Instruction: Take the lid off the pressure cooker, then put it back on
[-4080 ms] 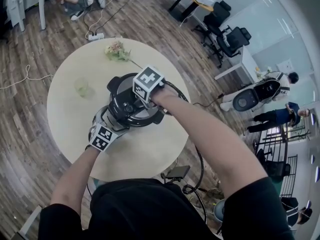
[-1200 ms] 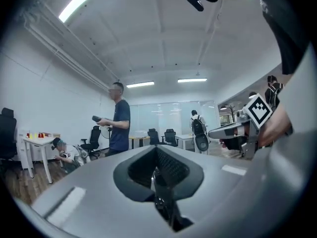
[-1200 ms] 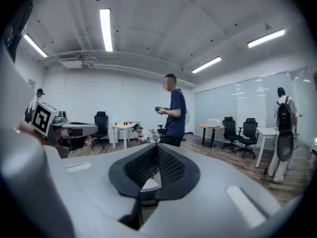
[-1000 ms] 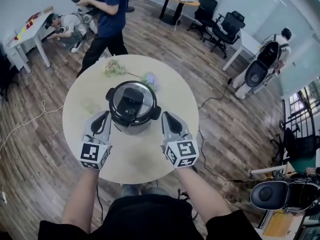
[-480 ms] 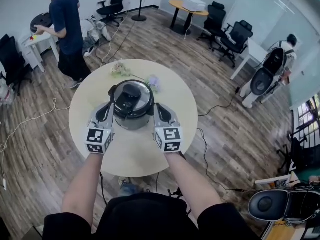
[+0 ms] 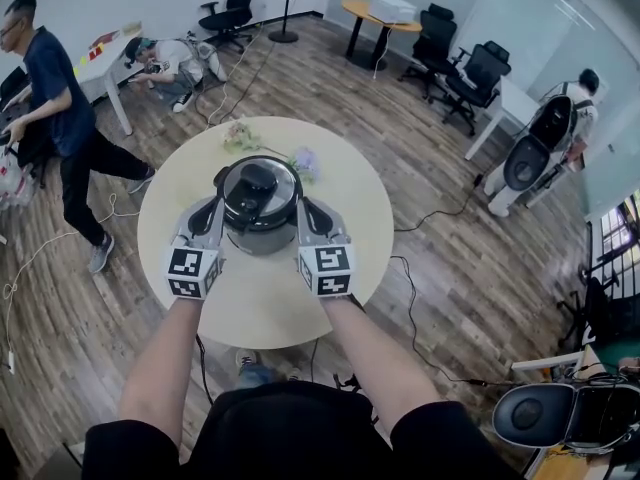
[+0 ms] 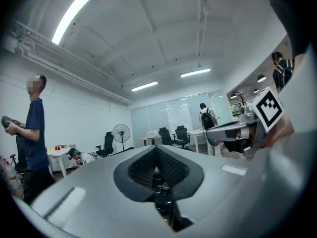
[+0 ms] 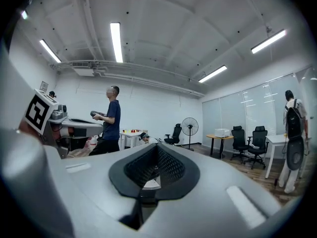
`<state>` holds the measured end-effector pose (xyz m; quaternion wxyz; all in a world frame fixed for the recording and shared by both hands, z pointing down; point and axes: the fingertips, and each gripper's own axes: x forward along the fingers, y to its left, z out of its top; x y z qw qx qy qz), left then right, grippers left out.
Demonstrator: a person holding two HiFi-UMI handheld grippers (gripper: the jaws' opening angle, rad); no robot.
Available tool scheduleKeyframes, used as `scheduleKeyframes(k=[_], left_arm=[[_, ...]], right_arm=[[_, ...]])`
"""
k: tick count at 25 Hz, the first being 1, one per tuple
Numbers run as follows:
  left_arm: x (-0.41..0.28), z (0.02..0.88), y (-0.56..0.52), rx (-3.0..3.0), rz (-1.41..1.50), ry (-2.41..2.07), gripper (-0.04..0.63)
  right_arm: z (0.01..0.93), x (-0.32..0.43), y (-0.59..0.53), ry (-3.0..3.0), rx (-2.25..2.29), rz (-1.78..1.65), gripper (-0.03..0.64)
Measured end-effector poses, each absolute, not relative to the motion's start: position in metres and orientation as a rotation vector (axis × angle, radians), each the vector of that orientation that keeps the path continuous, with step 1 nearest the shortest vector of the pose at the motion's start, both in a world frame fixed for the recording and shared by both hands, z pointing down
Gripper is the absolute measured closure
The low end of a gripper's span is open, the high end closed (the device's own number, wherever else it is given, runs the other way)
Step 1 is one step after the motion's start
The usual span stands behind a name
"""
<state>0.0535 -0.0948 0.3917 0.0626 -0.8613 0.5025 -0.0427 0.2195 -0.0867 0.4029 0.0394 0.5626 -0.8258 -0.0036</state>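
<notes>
In the head view the pressure cooker (image 6: 259, 208) stands in the middle of the round table (image 6: 345, 203). Its silver lid (image 6: 258, 186), with a black handle on top, sits on the pot. My left gripper (image 6: 214, 208) lies close against the cooker's left side and my right gripper (image 6: 302, 208) close against its right side. Both point away from me, and whether they touch the pot I cannot tell. In the left gripper view the left gripper (image 7: 157, 158) is shut with nothing in it. The right gripper (image 8: 155, 168) is likewise shut and empty in its own view. Neither gripper view shows the cooker.
A bunch of flowers (image 6: 238, 136) and a smaller pale bunch (image 6: 303, 161) lie on the table behind the cooker. A person in dark blue (image 6: 55, 88) walks at the left; another sits on the floor (image 6: 165, 58). Cables (image 6: 430, 218) run across the wood floor.
Both grippers have closed in from the table's front part to either side of the cooker. The person in dark blue has walked from behind the table off to the left.
</notes>
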Motion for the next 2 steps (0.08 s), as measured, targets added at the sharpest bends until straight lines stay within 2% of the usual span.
scheduleKeyframes(k=[2], left_arm=[[0.0535,0.385,-0.0974,-2.597,-0.126,1.521,0.595]], right_arm=[[0.3974,0.219,-0.0888,-2.531,1.716,-0.022,0.612]])
